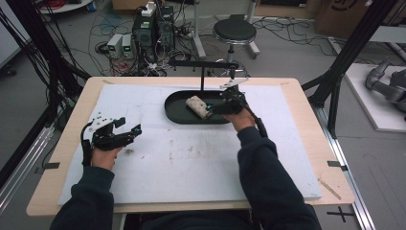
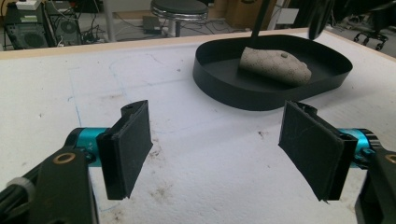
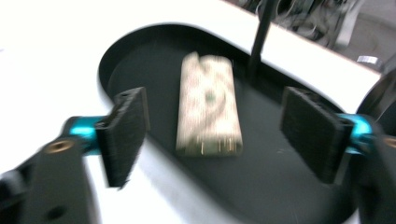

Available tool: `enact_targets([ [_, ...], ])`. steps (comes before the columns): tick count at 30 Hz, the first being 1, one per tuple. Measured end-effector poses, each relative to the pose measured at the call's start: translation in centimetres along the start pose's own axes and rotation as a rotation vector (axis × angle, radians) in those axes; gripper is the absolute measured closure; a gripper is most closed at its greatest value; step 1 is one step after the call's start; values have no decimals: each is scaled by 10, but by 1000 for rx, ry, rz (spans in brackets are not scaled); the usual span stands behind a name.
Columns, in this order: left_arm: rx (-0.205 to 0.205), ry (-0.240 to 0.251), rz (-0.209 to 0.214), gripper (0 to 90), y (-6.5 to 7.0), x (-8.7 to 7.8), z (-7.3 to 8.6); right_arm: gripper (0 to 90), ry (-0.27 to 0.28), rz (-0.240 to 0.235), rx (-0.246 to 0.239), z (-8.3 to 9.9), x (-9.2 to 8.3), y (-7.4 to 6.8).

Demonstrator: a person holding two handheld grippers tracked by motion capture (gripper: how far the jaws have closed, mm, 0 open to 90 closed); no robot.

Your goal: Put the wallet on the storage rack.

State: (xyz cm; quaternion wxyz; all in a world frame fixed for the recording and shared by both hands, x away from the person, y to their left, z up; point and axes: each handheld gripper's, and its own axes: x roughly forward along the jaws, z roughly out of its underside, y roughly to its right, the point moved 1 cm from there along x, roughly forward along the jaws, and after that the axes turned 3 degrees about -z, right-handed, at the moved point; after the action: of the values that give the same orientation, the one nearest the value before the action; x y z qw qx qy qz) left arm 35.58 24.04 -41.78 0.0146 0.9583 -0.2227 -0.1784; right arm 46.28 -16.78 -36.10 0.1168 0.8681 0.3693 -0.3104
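A white mat [image 1: 191,158] covers most of the wooden counter [image 1: 306,115], leaving a narrow bare wood border on every side; the mat's broad middle and near part lie open, marked with a few brownish stains. A black oval tray [image 1: 177,112] sits on the far centre of the mat, its low wall closing it all round, and a thin black post [image 1: 202,79] rises just behind its far rim. Inside the tray lies a pale speckled rolled cloth [image 1: 198,107], left of the tray's middle, with bare tray floor around it. The right tongs [image 1: 216,108] reach over the tray's right part, their jaws set wide apart and holding nothing; in the right gripper view the right tongs [image 3: 215,135] hang above the tray floor with the rolled cloth [image 3: 209,109] lying between and beyond the two pads, touching neither. The right forearm stretches forward and slightly inward from the counter's near edge, hand at the tray's right rim. The left tongs [image 1: 125,130] rest low near the mat's left edge, well apart from the tray, pointing right and away from the person; their jaws also stand wide open and empty, and the left gripper view shows bare mat under the left tongs [image 2: 219,149], with the tray [image 2: 261,93] further on
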Motion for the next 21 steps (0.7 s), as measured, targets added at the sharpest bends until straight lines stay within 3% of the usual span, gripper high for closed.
enact_targets([
  [2, -2, 7, -4, 250, 0, -1, -1, 204, 56, 4, -31, 14, -24, 2],
  [3, -4, 11, -4, 250, 0, -1, -1, 204, 41, 17, -36, 20, -35, 4],
  [10, -21, 51, -8, 250, -2, -4, -4, 203, 77, 115, -39, 81, -94, 26],
  [14, -16, 61, -4, 250, 0, -4, -5, 203, 94, 168, -58, 111, -110, 28],
  [18, -15, 69, -5, 250, 0, -5, -6, 193, 141, 192, -11, 132, -116, 24],
  [21, -6, 75, 0, 250, 1, -6, -7, 193, 133, 192, 4, 140, -115, 23],
])
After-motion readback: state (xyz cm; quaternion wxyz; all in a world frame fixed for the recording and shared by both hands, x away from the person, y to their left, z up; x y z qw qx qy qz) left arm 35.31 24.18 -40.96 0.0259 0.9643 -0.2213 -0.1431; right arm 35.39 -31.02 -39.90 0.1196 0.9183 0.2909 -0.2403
